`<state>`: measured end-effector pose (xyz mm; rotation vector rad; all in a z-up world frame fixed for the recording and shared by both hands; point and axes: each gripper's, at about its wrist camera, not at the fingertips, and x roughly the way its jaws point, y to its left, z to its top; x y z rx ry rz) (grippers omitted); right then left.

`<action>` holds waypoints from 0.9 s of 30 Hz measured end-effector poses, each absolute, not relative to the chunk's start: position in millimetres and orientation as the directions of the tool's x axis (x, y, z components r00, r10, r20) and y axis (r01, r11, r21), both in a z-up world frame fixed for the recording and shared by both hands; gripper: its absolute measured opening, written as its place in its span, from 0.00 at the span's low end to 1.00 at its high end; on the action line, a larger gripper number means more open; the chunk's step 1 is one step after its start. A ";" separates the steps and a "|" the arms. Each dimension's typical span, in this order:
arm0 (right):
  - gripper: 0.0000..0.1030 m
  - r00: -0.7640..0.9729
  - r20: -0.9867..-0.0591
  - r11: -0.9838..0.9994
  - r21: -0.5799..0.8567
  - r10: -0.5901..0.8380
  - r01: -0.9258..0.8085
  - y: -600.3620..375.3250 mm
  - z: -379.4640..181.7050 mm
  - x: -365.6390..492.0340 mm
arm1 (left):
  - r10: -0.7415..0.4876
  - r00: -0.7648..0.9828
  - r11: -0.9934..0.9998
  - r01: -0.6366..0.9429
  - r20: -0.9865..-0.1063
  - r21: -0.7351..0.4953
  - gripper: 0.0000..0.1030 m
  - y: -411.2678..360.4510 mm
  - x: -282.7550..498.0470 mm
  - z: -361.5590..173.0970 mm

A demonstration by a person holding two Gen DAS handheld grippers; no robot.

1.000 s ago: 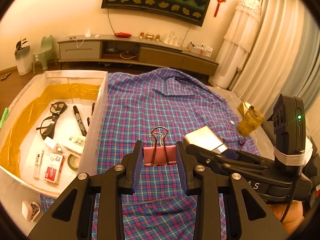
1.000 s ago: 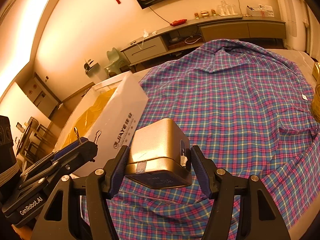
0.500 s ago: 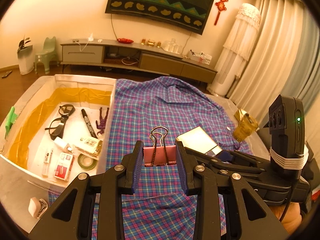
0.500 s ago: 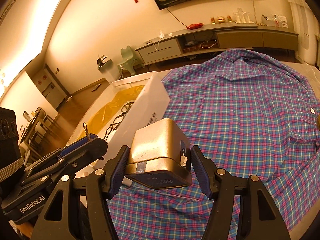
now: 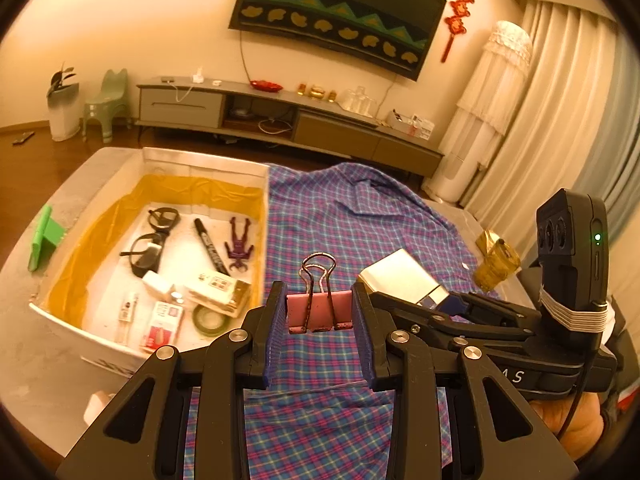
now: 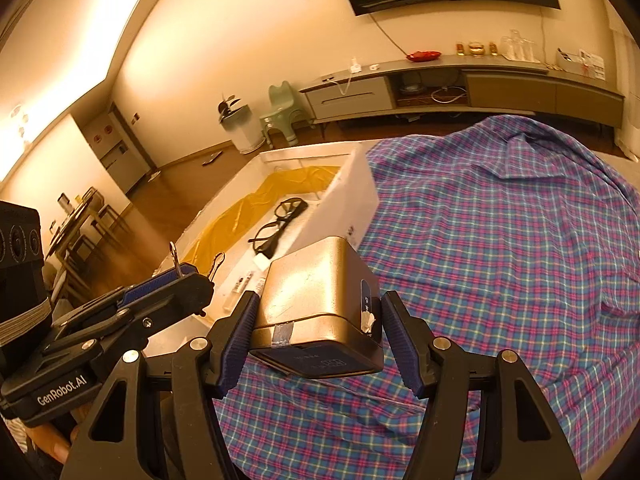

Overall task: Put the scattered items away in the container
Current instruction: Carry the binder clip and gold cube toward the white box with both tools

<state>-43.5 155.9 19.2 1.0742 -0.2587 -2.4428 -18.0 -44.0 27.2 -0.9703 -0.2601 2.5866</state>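
I have both loads up in the air over the checked blue-and-pink cotton shirt (image 5: 344,216), beside the container. My left claw (image 5: 319,312) is clamped on a pink metal binder clip (image 5: 318,312) with its wire handles standing up; my right claw (image 6: 316,320) is clamped wide across a gold, rounded-corner metal tin with a dark blue base (image 6: 320,300).

The white, yellow-lined rectangular box (image 5: 264,184) already holds much of the clutter, by my reading: black-framed glasses (image 5: 150,236), a black marker pen (image 5: 210,246), a small purple figure (image 5: 239,246), a green roll of tape (image 5: 208,320) and a few small cartons and tubes I can't identify. So I judge the tidying well along, with these two pieces still to go in.

Left outside, as far as I can see: a green plastic piece (image 5: 42,238) on the grey table (image 5: 36,360) just past the box's left wall, and a crinkled golden packet (image 5: 496,260) by the shirt's far right edge.

The clip is hard and slick; the tin smooth and shiny; the shirt soft and rumpled.
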 end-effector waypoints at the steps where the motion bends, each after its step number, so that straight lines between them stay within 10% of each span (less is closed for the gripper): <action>1: 0.61 -0.589 -0.650 -0.877 0.341 -0.481 0.339 152.4 20.4 -44.0 | 0.396 -0.699 -0.917 -0.268 -0.596 -0.295 0.32 -47.4 -18.3 27.6; 27: 0.61 -0.549 -0.666 -0.847 0.262 -0.505 0.462 81.4 39.5 -92.0 | 0.334 -0.697 -0.938 -0.179 -0.635 -0.296 0.32 -119.1 -55.7 18.6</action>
